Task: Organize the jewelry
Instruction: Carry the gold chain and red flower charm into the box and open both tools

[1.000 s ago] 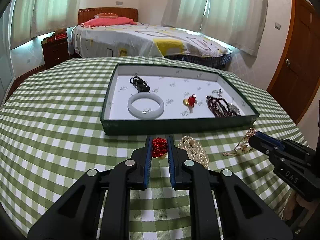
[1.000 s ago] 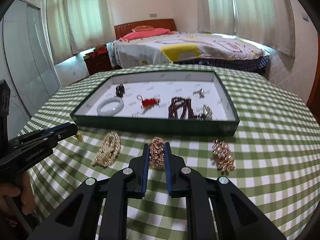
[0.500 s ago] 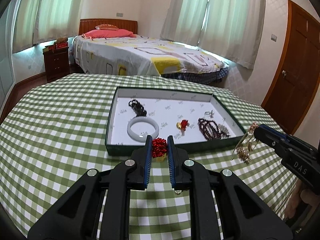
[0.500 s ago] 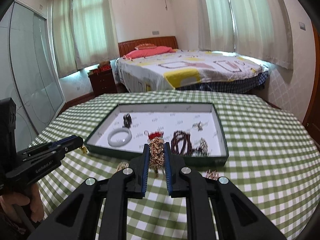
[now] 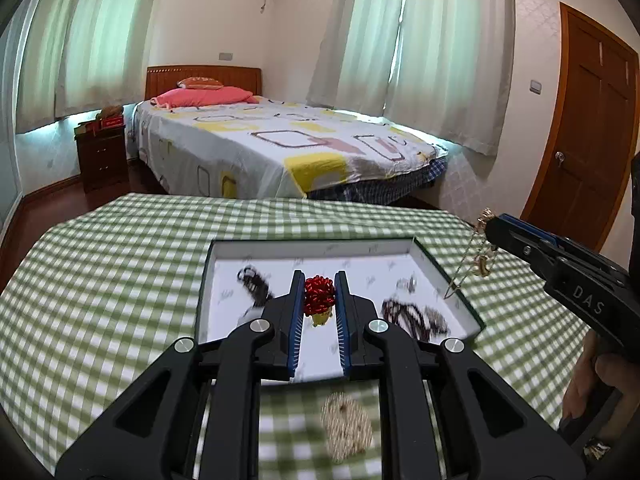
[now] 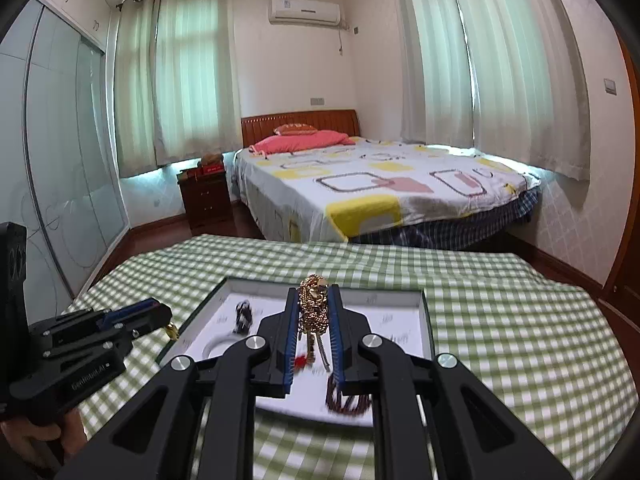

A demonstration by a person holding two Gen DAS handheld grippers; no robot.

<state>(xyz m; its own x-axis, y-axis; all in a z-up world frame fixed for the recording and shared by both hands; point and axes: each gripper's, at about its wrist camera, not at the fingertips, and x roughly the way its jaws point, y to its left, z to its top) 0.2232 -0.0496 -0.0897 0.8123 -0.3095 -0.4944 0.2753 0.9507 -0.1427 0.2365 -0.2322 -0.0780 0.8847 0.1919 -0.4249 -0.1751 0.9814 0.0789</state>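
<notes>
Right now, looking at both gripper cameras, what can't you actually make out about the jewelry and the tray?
- Left wrist view: the pale beaded piece on the tablecloth is motion-blurred; its type is unclear.
- Left wrist view: the left gripper hides the tray's middle.
- Right wrist view: the white bangle is mostly hidden behind the right gripper.
- Right wrist view: the dark beads are smeared.

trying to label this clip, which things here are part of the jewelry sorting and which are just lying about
Job:
left gripper holding red ornament
right gripper holding gold chain
green tray
dark bead bracelet
pearl strand

Lying about:
bed
nightstand
door
</notes>
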